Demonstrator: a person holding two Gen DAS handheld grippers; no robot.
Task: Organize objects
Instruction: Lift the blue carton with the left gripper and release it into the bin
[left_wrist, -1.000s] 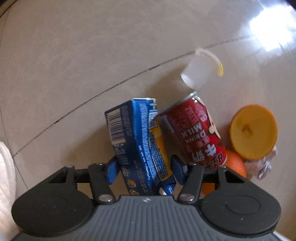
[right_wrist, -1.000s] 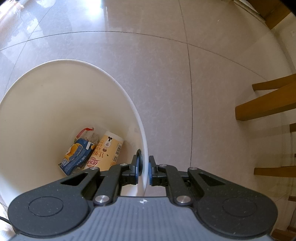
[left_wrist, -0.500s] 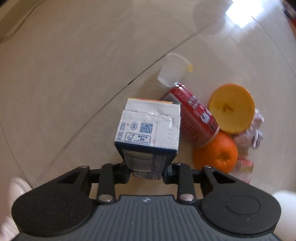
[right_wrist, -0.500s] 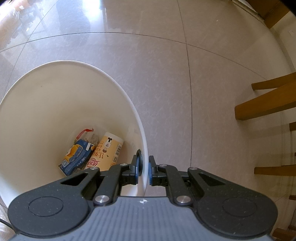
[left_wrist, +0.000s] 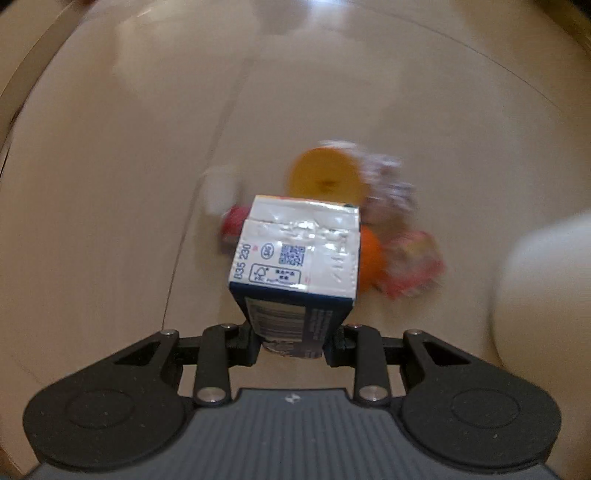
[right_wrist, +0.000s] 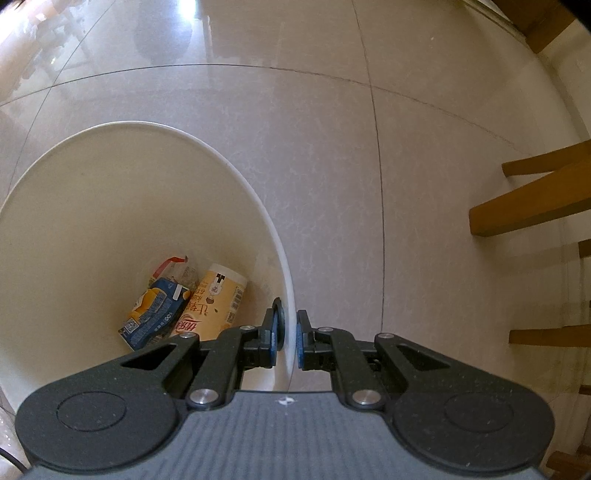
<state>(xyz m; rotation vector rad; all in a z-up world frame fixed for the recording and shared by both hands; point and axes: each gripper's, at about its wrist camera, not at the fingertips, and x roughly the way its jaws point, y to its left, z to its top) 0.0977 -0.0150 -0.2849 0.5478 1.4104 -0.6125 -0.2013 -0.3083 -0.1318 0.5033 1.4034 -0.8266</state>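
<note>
My left gripper is shut on a blue drink carton and holds it above the floor, its white end facing the camera. Below it, blurred, lie a red can, an orange, an orange disc, a clear cup and crumpled wrappers. My right gripper is shut on the rim of a white bin. Inside the bin lie a blue carton, a beige cup and a wrapper.
The white bin's side shows at the right edge of the left wrist view. Wooden chair legs stand on the tiled floor to the right of the bin.
My left gripper has lifted the blue carton off the floor and away from the pile, which now looks smaller. The right gripper has tilted slightly, still on the bin rim.
</note>
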